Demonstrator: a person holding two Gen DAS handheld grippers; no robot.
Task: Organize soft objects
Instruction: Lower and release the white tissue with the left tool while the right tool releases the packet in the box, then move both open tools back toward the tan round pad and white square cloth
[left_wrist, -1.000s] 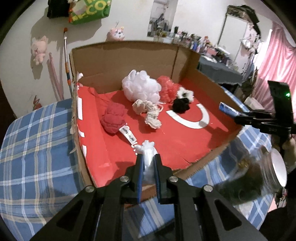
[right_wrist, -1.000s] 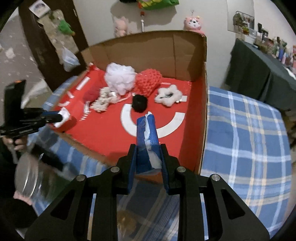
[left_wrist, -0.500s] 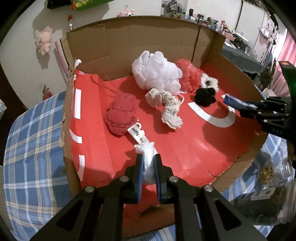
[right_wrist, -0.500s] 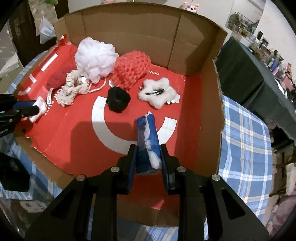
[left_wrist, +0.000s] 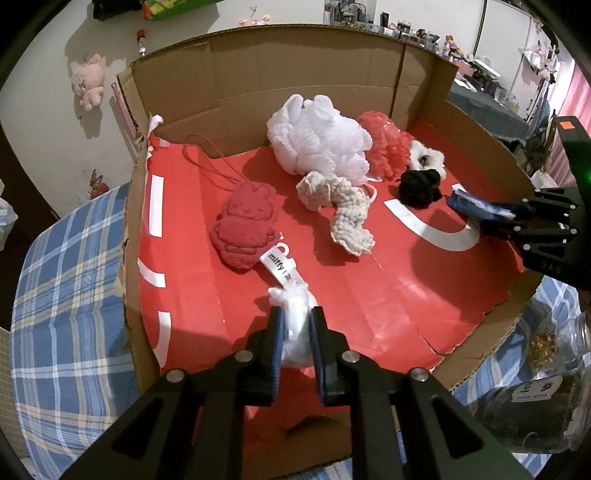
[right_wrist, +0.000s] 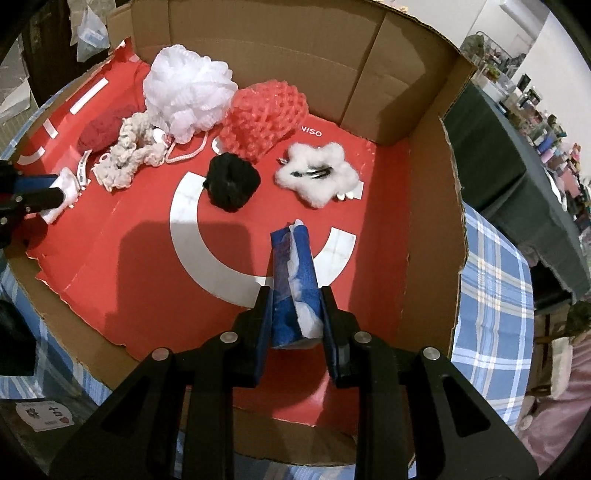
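Softness was the rule for everything in the cardboard box (left_wrist: 321, 70): both held things looked light and squashy, likely to sag or slip out unless pinched across the bulk.

The left gripper (left_wrist: 295, 332) hung over the near left part of the box's red floor, its jaws narrow around a white fluffy wad (left_wrist: 293, 325). Those jaws had just been easing apart, yet the wad sat between them with the pads against it, so it read as held. Just beyond it lay the tag of a red plush toy (left_wrist: 245, 230).

The right gripper (right_wrist: 295, 314) stood over the near right part of the floor, jaws narrow and clamped on a blue and white cloth bundle (right_wrist: 291, 280), which stuck up past the tips.

Further in lay a white mesh puff (right_wrist: 188, 94), a coral puff (right_wrist: 267, 118), a cream knitted piece (left_wrist: 340, 206), a black scrunchie (right_wrist: 232, 182) and a white fuzzy star (right_wrist: 317, 177). All would compress easily; each was best taken at its thickest part, not by a loose cord or tag.
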